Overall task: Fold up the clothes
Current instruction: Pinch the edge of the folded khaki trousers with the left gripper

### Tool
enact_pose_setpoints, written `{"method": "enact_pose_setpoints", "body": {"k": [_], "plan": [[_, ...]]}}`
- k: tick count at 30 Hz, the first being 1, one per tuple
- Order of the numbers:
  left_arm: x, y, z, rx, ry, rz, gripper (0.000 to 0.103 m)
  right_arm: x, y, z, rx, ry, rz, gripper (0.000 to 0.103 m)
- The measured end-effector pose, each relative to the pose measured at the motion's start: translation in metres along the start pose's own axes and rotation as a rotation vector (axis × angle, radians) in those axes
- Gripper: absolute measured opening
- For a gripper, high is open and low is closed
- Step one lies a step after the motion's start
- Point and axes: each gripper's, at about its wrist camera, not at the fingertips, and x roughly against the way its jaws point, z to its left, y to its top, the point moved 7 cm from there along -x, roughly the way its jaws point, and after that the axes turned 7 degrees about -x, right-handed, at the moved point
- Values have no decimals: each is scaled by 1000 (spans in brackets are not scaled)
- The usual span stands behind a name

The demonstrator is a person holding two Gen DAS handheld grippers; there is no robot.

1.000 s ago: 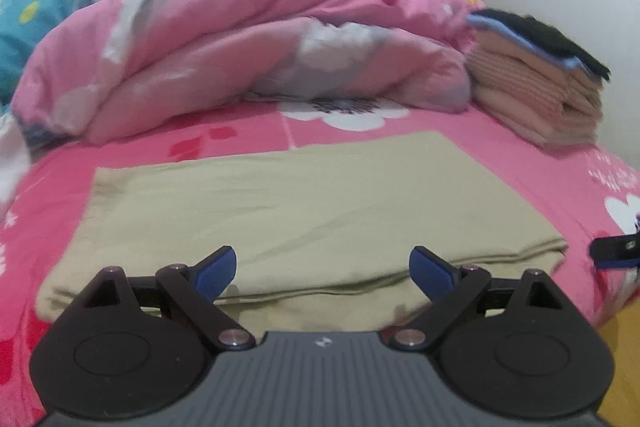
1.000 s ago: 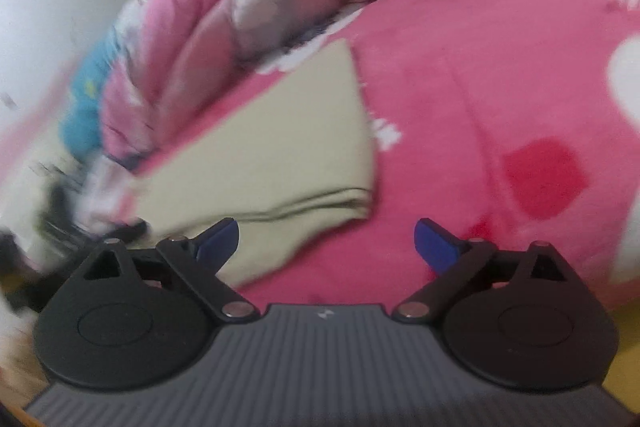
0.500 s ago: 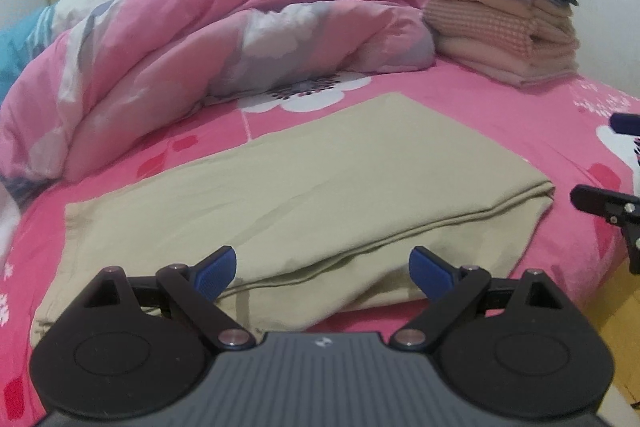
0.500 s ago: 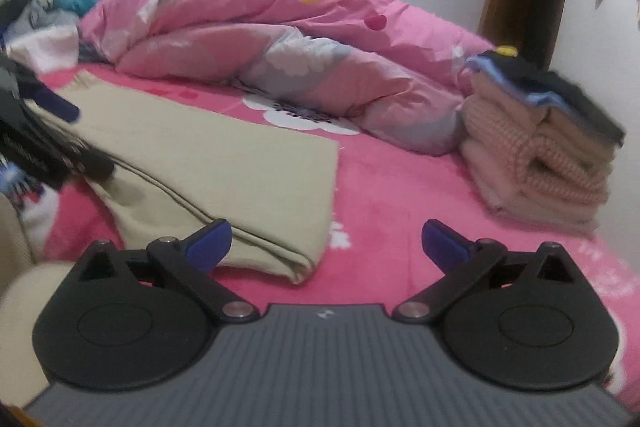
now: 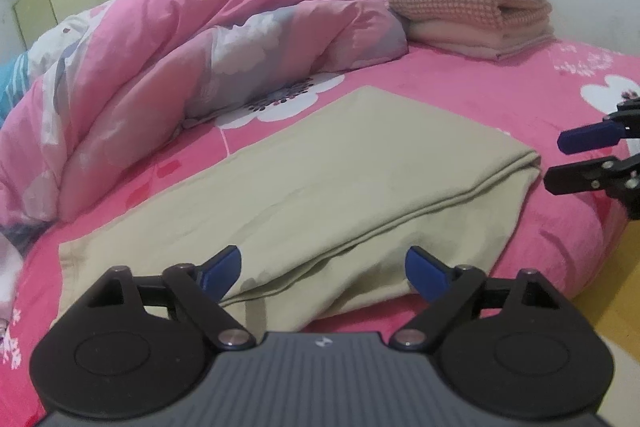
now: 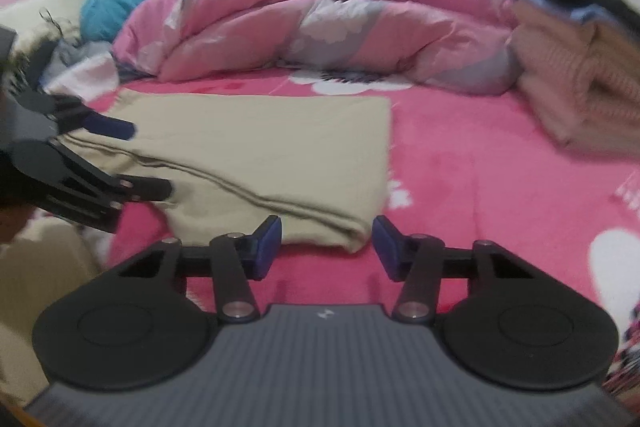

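Clearly the beige cloth lies folded on the pink bed, left gripper wide at its near edge, right gripper just narrowing, empty, at its corner; pinching one layer could undo the fold.

The folded cloth was plain beige. The sheet was hot pink with white flowers. The duvet was pale pink, patched grey, white and yellow. The stack ran black, blue, peach and pink check.
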Motion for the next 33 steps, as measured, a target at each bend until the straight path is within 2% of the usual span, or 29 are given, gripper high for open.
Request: {"method": "enact_pose_setpoints", "body": {"k": [3, 4, 5, 14, 20, 22, 23, 27, 33], "plan": [[-2, -3, -2, -33, -4, 5, 72, -1, -2, 5, -56, 71, 21, 39], [-1, -3, -3, -46, -9, 1, 65, -3, -2, 7, -65, 81, 25, 39], [0, -4, -4, -59, -15, -4, 62, -4, -2, 8, -72, 89, 28, 39], [0, -16, -22, -216, -29, -10, 38, -9, -3, 15, -101, 110, 58, 39], [-8, -9, -35, -279, 13, -17, 25, -8, -3, 9, -126, 102, 58, 39], [-9, -7, -37, -287, 22, -26, 10, -6, -2, 5, -146, 102, 53, 39], [-10, -6, -38, -282, 25, -30, 8, -5, -2, 2, -161, 103, 50, 39], [-9, 2, -23, -158, -3, -30, 3, 1, -2, -15, -266, 116, 35, 39], [-15, 21, 23, 158, -159, 31, 3, 3, 6, -40, -438, 200, 18, 39]]}}
